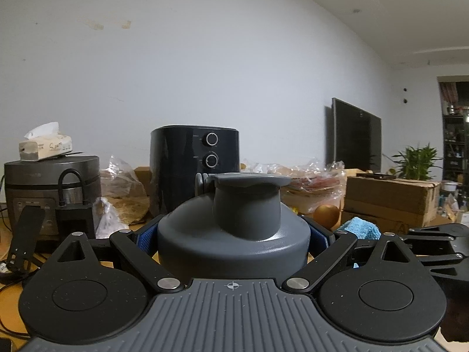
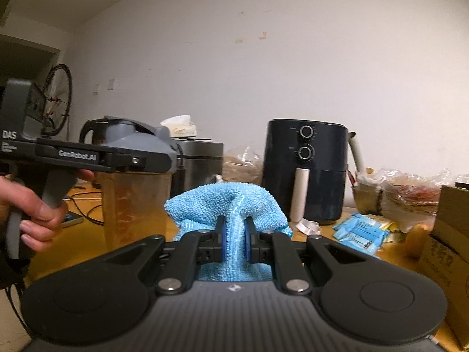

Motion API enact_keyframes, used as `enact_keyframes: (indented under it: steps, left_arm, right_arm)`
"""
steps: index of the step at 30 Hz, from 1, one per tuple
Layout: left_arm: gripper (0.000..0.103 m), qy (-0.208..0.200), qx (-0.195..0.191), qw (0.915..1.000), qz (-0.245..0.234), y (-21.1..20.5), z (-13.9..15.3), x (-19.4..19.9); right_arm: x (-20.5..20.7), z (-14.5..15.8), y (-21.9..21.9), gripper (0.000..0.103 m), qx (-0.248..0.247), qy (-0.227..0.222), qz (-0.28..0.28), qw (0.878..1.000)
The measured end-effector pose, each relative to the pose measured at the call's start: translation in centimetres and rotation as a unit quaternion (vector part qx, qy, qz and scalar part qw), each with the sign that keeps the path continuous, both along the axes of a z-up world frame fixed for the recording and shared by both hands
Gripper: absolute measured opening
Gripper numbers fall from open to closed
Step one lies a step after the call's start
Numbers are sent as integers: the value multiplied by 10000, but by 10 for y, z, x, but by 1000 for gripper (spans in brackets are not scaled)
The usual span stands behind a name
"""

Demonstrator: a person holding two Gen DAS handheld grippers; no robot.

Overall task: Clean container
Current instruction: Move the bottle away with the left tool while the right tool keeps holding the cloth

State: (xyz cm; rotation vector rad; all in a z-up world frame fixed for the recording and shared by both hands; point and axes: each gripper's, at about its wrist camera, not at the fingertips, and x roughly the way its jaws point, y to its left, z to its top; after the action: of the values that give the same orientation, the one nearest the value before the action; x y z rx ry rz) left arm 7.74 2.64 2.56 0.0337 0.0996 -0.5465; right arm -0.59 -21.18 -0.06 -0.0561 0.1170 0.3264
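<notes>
My left gripper [image 1: 233, 234] is shut on the container [image 1: 246, 205], its blue pads [image 1: 146, 239] pressing both sides of the grey lid. In the right wrist view the container [image 2: 134, 205] stands upright at the left, with a translucent brownish body under the grey lid [image 2: 140, 138]. A person's hand [image 2: 35, 217] holds that gripper's handle. My right gripper [image 2: 234, 240] is shut on a bunched light-blue cloth [image 2: 228, 202], held to the right of the container and apart from it. The cloth [image 1: 360, 228] also shows at the right in the left wrist view.
On the wooden table [image 2: 88, 234] behind stand a black air fryer [image 2: 304, 173], a rice cooker [image 1: 49, 187] with a tissue pack on top, plastic bags [image 2: 410, 196], blue packets [image 2: 360, 231] and cardboard boxes [image 1: 390, 202]. Cables lie at the left.
</notes>
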Motion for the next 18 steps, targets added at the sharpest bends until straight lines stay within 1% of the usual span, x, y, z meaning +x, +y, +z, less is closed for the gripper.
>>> enact_keyframes:
  steps: [8,18]
  left_arm:
    - [95,-6,-51,9995,302,-5,0,-6]
    - [95,-27,-53,9988,493,-10,0,-11]
  right_arm:
    - [1,-4,-9,6,-4,39,-250,9997]
    - [0,-6,-14,6,-1,99,-407,9991]
